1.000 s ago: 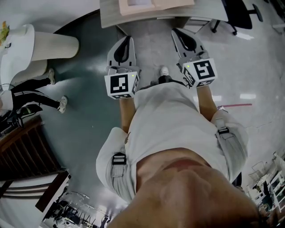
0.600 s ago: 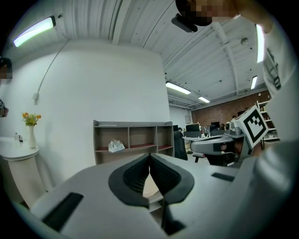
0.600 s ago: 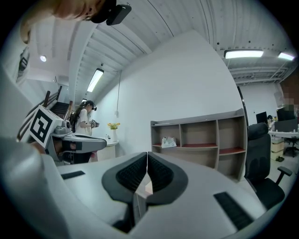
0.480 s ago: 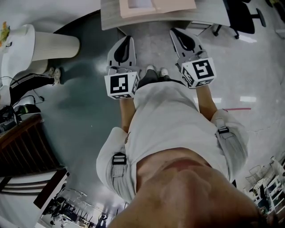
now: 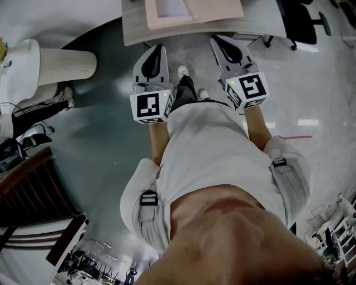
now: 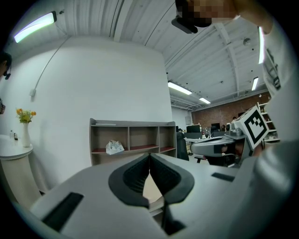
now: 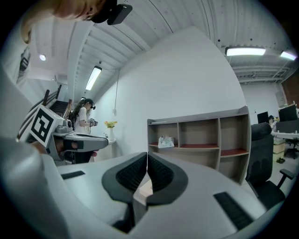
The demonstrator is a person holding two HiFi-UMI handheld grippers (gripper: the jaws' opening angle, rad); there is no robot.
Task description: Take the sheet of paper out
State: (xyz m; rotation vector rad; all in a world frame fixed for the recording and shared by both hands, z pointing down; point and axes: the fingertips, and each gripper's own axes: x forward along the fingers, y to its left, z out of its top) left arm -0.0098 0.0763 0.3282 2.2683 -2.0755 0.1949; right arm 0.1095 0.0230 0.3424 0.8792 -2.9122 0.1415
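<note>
In the head view a grey table (image 5: 133, 29) lies at the top edge. On it rests a pale pink folder or tray (image 5: 219, 10) with a white sheet of paper (image 5: 171, 8) in it. My left gripper (image 5: 157, 50) is held at waist height just short of the table's near edge, jaws shut and empty. My right gripper (image 5: 218, 40) hangs level with it, also shut on nothing, its tip by the table edge. In the left gripper view the left gripper (image 6: 149, 156) has its pads closed together; in the right gripper view the right gripper (image 7: 147, 155) stands the same.
A white round pedestal table (image 5: 22, 61) stands at the left, with another person's legs (image 5: 39, 108) beside it. A black office chair (image 5: 300, 19) sits at the upper right. An open wooden shelf unit (image 6: 131, 140) stands against the white wall ahead. Dark wooden steps (image 5: 28, 189) are at the lower left.
The table has come a little closer to both grippers as I step forward, one shoe now out in front. The bystander's legs have shifted left. Both grippers stay shut.
</note>
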